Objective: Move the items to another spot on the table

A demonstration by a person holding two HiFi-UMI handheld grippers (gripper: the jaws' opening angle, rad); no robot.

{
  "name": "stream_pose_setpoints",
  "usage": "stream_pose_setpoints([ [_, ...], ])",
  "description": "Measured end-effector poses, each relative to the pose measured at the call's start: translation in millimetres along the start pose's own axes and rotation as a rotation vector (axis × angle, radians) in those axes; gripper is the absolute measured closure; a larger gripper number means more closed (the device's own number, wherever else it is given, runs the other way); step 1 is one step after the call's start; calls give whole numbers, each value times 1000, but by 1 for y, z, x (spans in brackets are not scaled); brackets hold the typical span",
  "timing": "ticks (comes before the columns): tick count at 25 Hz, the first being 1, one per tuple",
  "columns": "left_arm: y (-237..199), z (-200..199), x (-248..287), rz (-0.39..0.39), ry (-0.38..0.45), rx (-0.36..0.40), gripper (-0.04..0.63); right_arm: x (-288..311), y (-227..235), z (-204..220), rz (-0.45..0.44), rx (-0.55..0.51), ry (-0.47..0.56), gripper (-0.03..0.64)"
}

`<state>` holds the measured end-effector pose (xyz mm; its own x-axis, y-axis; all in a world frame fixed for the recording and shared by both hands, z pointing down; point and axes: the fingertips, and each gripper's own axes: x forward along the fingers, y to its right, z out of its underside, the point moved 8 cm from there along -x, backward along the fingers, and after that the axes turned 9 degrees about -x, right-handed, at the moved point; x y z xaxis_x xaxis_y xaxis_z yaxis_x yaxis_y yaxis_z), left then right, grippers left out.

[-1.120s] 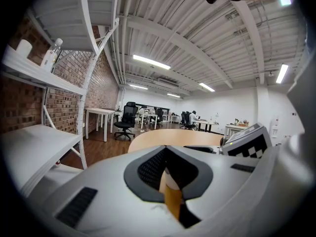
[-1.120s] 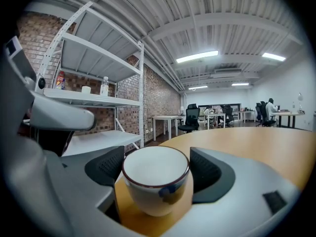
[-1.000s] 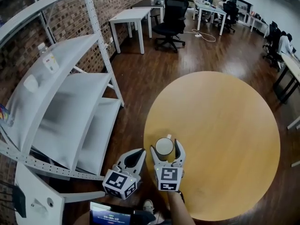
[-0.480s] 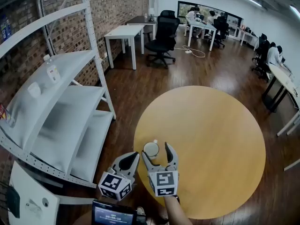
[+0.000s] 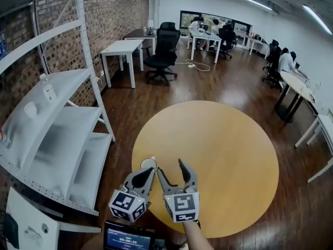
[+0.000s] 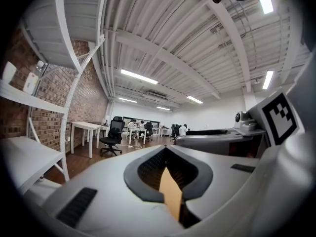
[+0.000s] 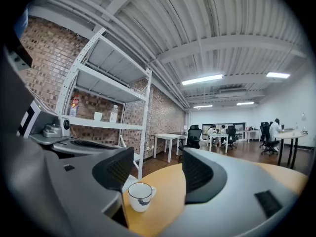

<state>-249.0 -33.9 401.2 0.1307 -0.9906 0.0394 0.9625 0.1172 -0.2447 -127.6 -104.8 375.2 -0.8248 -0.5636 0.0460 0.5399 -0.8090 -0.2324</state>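
Observation:
A white cup (image 5: 148, 164) with a dark mark on its side stands upright on the round wooden table (image 5: 223, 160), near the table's left edge. In the right gripper view the cup (image 7: 140, 195) stands free a little beyond the fingertips, low and left of centre. My right gripper (image 5: 170, 170) hovers just right of the cup; its jaws are apart and closing, with nothing between them (image 7: 158, 172). My left gripper (image 5: 147, 173) sits right behind the cup with its jaws together and holds nothing; a sliver of table shows past its closed jaws (image 6: 165, 154).
A white metal shelf rack (image 5: 57, 113) stands left of the table, with a bottle (image 5: 48, 90) on an upper shelf. White desks (image 5: 120, 48) and black office chairs (image 5: 164, 48) fill the back of the room, where people sit. A small screen (image 5: 122, 238) shows at the bottom edge.
The cup was between my right gripper's jaws a second ago; it now stands free on the table, left of and ahead of that gripper, which has drawn back. The head view has tilted up.

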Motion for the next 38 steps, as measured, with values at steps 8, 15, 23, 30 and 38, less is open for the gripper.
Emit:
stream_pose_setpoints([
  [8,69,-9,35,152,20,31,594,-73,50,-12,151,-13,13,479],
  [15,138,-8,49,278,23,71,594,-140,80,-10,246,-6,-2,592],
  [23,179,-3,56,339,27,87,594,-180,94,-3,301,-5,-38,614],
  [30,186,-1,54,334,22,94,594,-188,97,3,311,0,-41,614],
  [38,184,1,51,322,20,98,594,-188,97,7,311,0,-35,614],
])
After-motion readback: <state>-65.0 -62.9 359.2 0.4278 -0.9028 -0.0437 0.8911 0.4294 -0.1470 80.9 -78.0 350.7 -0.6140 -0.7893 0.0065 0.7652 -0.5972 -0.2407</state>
